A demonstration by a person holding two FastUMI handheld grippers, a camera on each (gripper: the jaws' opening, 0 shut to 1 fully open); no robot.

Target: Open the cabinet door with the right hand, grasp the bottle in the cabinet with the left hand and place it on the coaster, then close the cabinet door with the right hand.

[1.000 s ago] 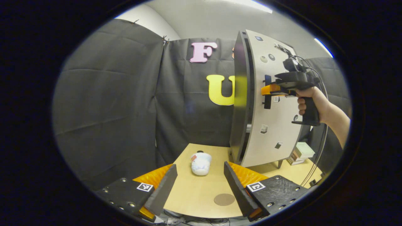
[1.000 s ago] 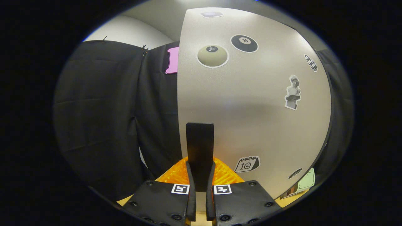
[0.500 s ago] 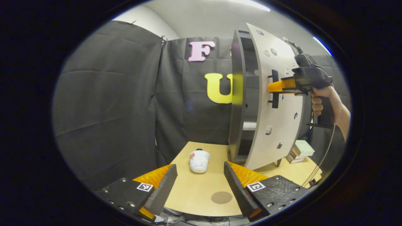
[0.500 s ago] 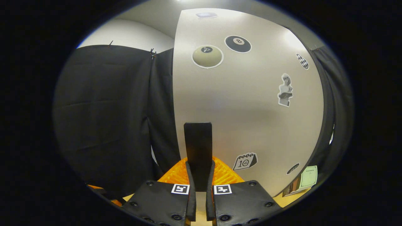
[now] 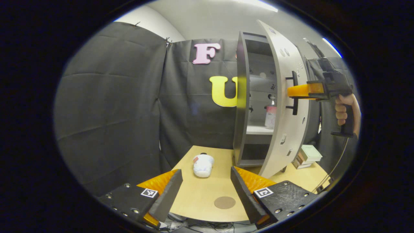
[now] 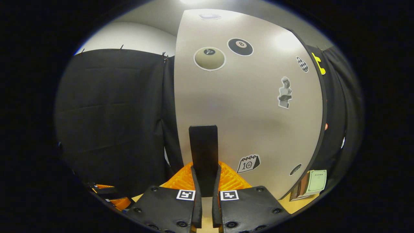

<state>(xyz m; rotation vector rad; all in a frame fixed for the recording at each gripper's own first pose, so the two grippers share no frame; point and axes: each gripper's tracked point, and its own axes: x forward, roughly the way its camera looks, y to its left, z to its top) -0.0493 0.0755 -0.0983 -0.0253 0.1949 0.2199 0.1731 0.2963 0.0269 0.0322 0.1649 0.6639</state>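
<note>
We have the pale grey cabinet door (image 5: 284, 97) part-way open, and our right gripper (image 6: 204, 181) has its jaws clamped together on the door's black bar handle (image 6: 203, 152); in the left gripper view we see that gripper (image 5: 292, 91) out at the door's face, a hand (image 5: 343, 110) on its grip. Our left gripper (image 5: 203, 191) hangs low over the light wooden counter (image 5: 200, 194), jaws wide apart and holding nothing.

There is the prize: a small clear bottle with a pinkish lower half (image 5: 270, 115), standing upright on the white middle shelf (image 5: 258, 129) of the grey cabinet (image 5: 242, 97), close behind the door's edge. The round brown coaster (image 5: 224, 202) lies flat on the counter between our left jaws, well apart from the bottle. A white soft bundle with a dark cap (image 5: 203, 165) lies on its side on the counter beside the cabinet's foot (no part of our job), and a small stack of books (image 5: 307, 157) sits past the door.

We judge the bottle light and rigid, probably smooth-walled, so slippery rather than fragile; it is narrow and could tip if nudged. The best hold looks to be around the body's middle, jaws square to its sides, below the thin neck. The door may need a wider gap for a clean reach.
</note>
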